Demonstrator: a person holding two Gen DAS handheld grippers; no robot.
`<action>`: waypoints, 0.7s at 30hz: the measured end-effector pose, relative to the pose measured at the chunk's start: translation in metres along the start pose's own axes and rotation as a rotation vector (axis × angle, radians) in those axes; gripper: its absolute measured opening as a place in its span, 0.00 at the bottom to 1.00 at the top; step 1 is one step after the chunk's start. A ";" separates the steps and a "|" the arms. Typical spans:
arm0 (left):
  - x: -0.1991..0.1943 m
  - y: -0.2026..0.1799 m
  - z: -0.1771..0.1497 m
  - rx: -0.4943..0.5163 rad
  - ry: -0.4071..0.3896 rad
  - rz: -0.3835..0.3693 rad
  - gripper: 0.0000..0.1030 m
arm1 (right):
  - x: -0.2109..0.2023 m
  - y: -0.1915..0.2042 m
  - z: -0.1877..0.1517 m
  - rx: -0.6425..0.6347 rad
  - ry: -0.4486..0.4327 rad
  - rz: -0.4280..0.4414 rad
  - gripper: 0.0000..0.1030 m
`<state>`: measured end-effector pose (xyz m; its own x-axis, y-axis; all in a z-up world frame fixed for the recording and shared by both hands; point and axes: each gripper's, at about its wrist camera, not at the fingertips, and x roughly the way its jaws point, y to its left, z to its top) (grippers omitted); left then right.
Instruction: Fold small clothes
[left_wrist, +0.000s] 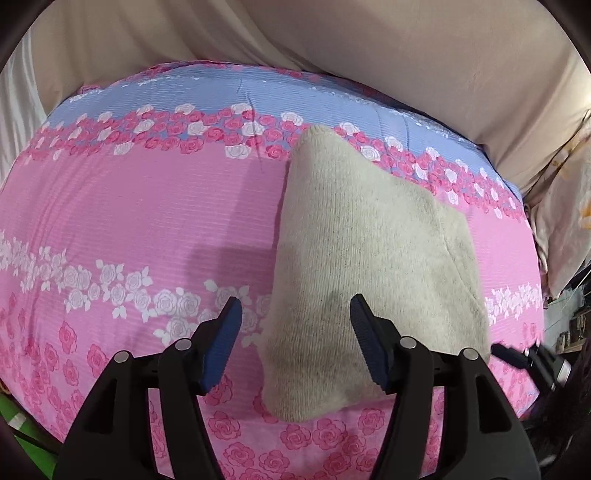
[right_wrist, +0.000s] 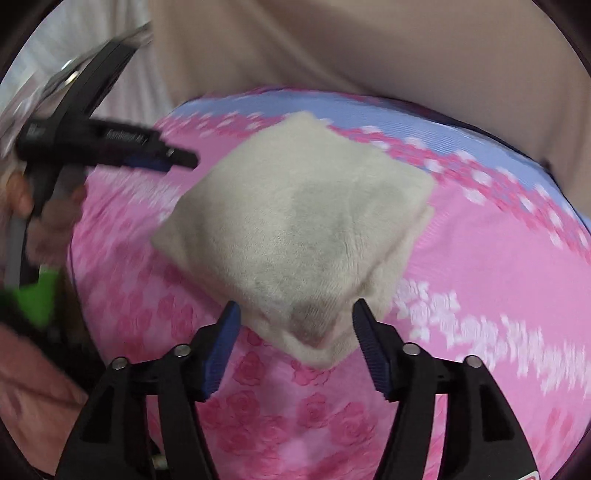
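A folded cream fleece cloth (left_wrist: 369, 251) lies on a pink bedsheet printed with roses (left_wrist: 129, 221). My left gripper (left_wrist: 295, 301) hovers open over the cloth's near corner, with its blue pads (left_wrist: 225, 343) clear of the fabric. In the right wrist view the same cloth (right_wrist: 295, 221) shows as a squarish bundle with a darker smudge. My right gripper (right_wrist: 295, 304) stands open astride its nearest corner, and the pads are not pressing on it. The left gripper (right_wrist: 181, 158) appears blurred at the cloth's left side. The right gripper's tip (left_wrist: 509, 354) peeks in at the cloth's right edge.
A blue band of the sheet (left_wrist: 221, 88) runs along the far side, backed by beige draped fabric (left_wrist: 369, 44). A hand (right_wrist: 48, 221) holds the left gripper's handle. Something green (right_wrist: 37, 295) sits at the bed's left edge. Pale patterned bedding (left_wrist: 565, 206) lies at the right.
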<state>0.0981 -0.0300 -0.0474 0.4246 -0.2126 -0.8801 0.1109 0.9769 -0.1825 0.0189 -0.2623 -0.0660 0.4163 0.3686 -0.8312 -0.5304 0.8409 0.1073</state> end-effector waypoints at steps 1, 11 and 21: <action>0.003 -0.002 0.000 0.002 0.010 0.003 0.58 | 0.003 -0.004 0.004 -0.029 0.023 0.036 0.64; 0.022 -0.009 -0.016 -0.003 0.037 0.092 0.63 | 0.060 -0.034 0.035 -0.044 0.212 0.497 0.73; 0.024 -0.008 -0.019 -0.031 0.029 0.121 0.67 | 0.048 -0.068 0.022 0.036 0.213 0.479 0.57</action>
<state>0.0900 -0.0430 -0.0755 0.4066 -0.0930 -0.9088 0.0325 0.9956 -0.0874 0.0915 -0.2927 -0.1014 -0.0282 0.6292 -0.7768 -0.5970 0.6127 0.5179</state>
